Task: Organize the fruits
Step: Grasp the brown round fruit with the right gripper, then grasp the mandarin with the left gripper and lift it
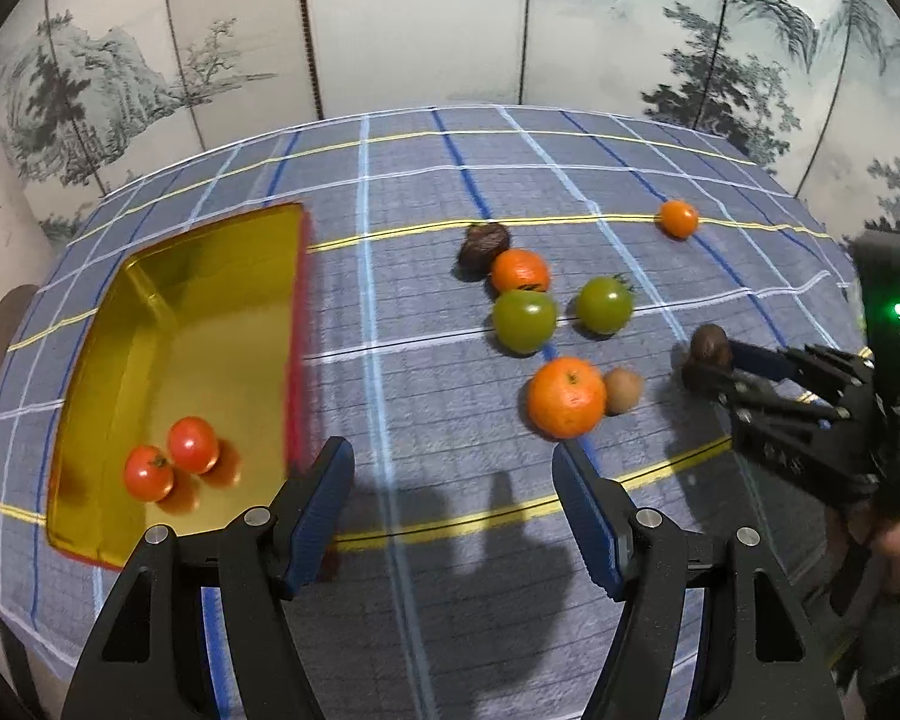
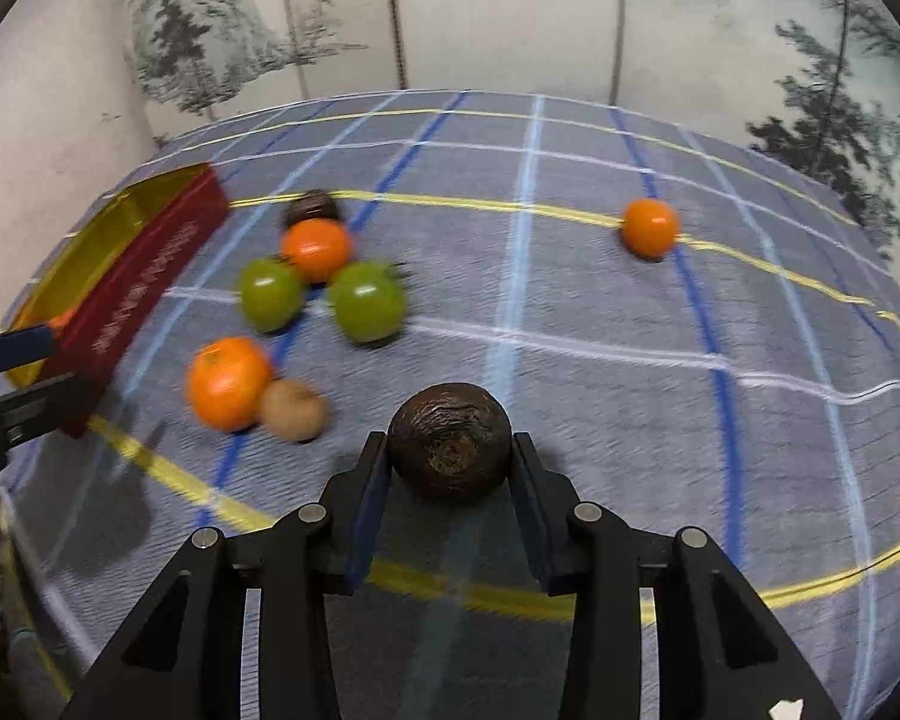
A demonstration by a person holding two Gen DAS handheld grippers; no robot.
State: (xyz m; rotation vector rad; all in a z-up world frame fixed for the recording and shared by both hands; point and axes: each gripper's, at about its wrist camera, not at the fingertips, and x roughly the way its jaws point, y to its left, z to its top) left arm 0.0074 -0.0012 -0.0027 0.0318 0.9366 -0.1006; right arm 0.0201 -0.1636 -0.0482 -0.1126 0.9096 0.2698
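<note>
My right gripper (image 2: 450, 456) is shut on a dark brown wrinkled fruit (image 2: 449, 443), low over the cloth; it also shows in the left wrist view (image 1: 709, 345). My left gripper (image 1: 453, 474) is open and empty, just right of the gold box (image 1: 222, 276), which holds two red tomatoes (image 1: 171, 463). On the cloth lie two green tomatoes (image 1: 523, 319), (image 1: 603, 303), three oranges (image 1: 566, 397), (image 1: 519, 270), (image 1: 678, 218), a small tan fruit (image 1: 623, 390) and another dark brown fruit (image 1: 482, 246).
The box has red outer walls (image 2: 144, 300) and stands at the left of the blue checked tablecloth (image 1: 426, 192). A painted folding screen (image 1: 426, 18) stands behind the table. A hand (image 1: 894, 546) holds the right gripper at the right edge.
</note>
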